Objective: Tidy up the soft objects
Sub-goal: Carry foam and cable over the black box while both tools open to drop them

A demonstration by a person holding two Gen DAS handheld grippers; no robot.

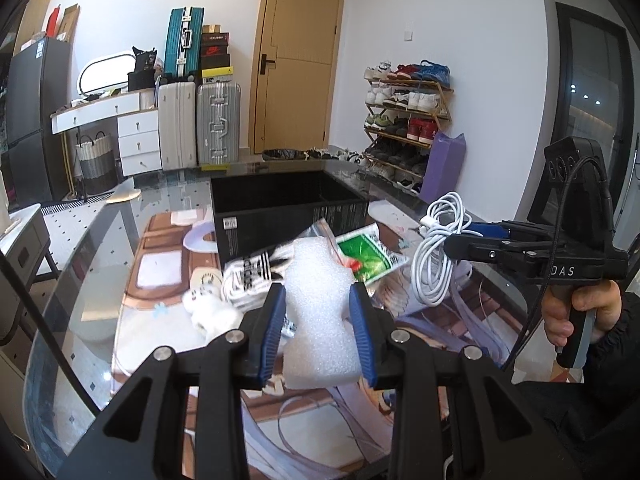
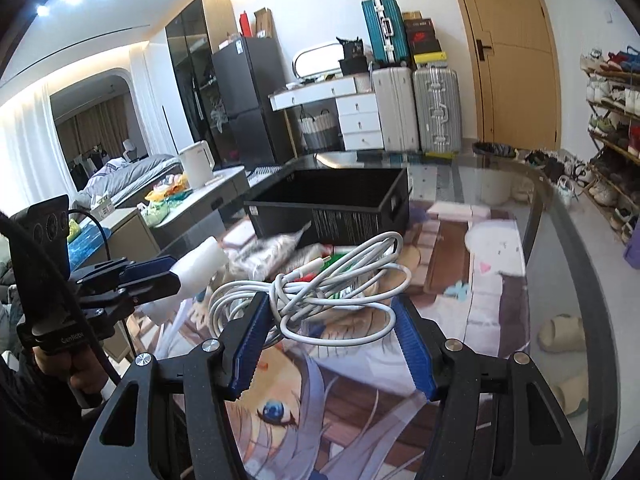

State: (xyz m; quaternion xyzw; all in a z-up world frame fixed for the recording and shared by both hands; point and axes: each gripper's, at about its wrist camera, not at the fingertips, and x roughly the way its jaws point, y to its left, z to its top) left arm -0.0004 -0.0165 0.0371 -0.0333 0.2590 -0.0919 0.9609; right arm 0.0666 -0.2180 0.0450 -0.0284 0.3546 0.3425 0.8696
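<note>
My left gripper (image 1: 317,292) is shut on a white foam block (image 1: 320,320), held above the printed mat (image 1: 168,280). In the right wrist view that left gripper (image 2: 176,276) shows at the left with the foam block (image 2: 200,262) sticking out of it. My right gripper (image 2: 330,300) is shut on a coiled white cable (image 2: 320,292). The left wrist view shows the cable (image 1: 436,256) hanging from the right gripper (image 1: 452,244), off the mat. An open black box (image 1: 280,208) stands behind, and white socks (image 1: 252,276) and a green packet (image 1: 368,256) lie before it.
A small white soft item (image 1: 208,308) lies left of the socks. The round glass table (image 2: 560,240) curves away on the right, with slippers (image 2: 560,332) visible on the floor through it. A person's hand (image 1: 576,312) grips the right handle. A shoe rack (image 1: 408,120) stands by the wall.
</note>
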